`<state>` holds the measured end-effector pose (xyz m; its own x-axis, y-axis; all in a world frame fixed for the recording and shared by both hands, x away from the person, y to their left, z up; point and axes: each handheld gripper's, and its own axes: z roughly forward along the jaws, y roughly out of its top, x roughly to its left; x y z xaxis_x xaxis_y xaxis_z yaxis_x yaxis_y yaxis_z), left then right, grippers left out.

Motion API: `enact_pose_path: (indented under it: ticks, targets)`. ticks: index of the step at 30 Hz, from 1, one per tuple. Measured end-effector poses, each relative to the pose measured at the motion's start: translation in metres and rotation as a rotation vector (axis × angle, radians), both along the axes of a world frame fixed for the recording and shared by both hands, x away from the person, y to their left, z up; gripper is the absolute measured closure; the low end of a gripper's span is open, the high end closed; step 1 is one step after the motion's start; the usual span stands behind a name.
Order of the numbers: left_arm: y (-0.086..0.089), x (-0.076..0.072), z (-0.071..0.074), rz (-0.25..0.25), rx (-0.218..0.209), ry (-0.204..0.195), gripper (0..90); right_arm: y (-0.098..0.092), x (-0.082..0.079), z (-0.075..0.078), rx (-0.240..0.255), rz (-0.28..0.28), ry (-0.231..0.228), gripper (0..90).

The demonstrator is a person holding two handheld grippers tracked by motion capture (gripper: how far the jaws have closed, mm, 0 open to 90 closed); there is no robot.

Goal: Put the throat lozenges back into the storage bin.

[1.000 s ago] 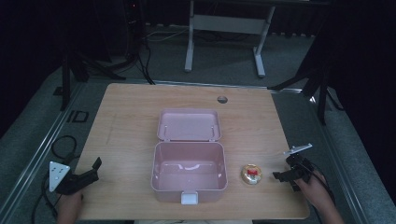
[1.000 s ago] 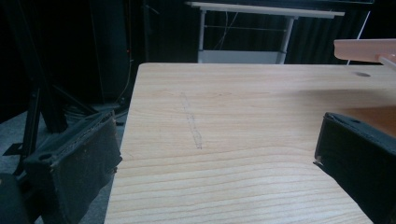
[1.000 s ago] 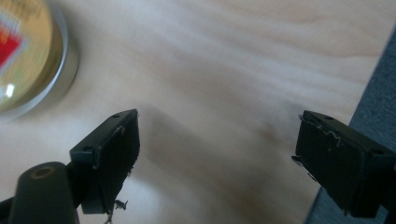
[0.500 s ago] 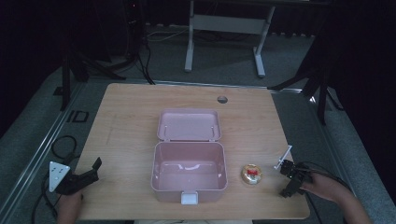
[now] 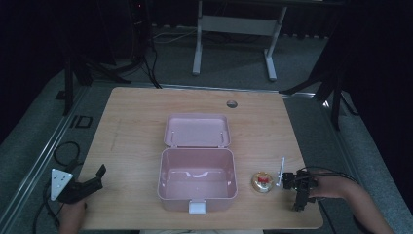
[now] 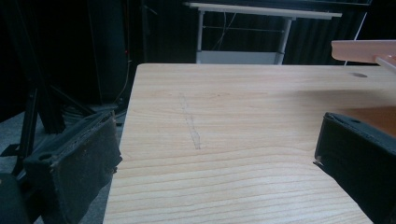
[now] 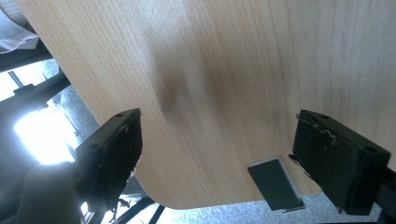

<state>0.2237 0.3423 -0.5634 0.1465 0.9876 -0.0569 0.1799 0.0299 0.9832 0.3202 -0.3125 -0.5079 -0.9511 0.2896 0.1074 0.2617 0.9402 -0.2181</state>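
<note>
An open pink box (image 5: pixel 197 180) stands at the table's front centre, its lid (image 5: pixel 197 130) laid back flat and its inside bare. A small round gold and red object (image 5: pixel 263 182) lies just right of the box. My right gripper (image 5: pixel 298 199) hovers right of that object, turned on its side, jaws aimed at the table's front right corner. In the right gripper view it (image 7: pixel 224 154) is open over bare wood. My left gripper (image 5: pixel 95 179) rests at the front left edge. In the left gripper view it (image 6: pixel 219 158) is open with nothing between the jaws.
A small grey flat piece (image 7: pixel 275 183) sits at the table's rounded corner near the right jaw. The pink lid's edge (image 6: pixel 364 49) shows far right in the left gripper view. A cable hole (image 5: pixel 232 104) is at the back. Dark stands and a desk frame (image 5: pixel 234 24) stand behind.
My right gripper has shifted left toward the round object and rolled onto its side, jaws swinging toward the front edge. The left gripper has not moved.
</note>
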Motion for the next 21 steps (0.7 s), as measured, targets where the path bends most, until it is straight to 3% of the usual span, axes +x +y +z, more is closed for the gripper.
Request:
enact_pose_path:
  ticks: [6,7,11,21]
  targets:
    - [0.0,0.0,0.0,-0.001,-0.001,0.0,0.5,0.01,0.005,0.003,-0.006,0.02,0.015,15.7]
    - [0.0,0.0,0.0,-0.001,-0.001,0.0,0.4,0.015,0.007,0.004,-0.014,0.034,-0.012,15.7]
    - [0.001,0.0,0.0,-0.002,-0.004,-0.002,0.4,0.023,0.012,0.004,-0.005,0.06,-0.033,15.9]
    - [0.0,0.0,0.0,-0.003,-0.002,-0.002,0.4,0.045,0.023,0.003,0.032,0.112,-0.062,16.5]
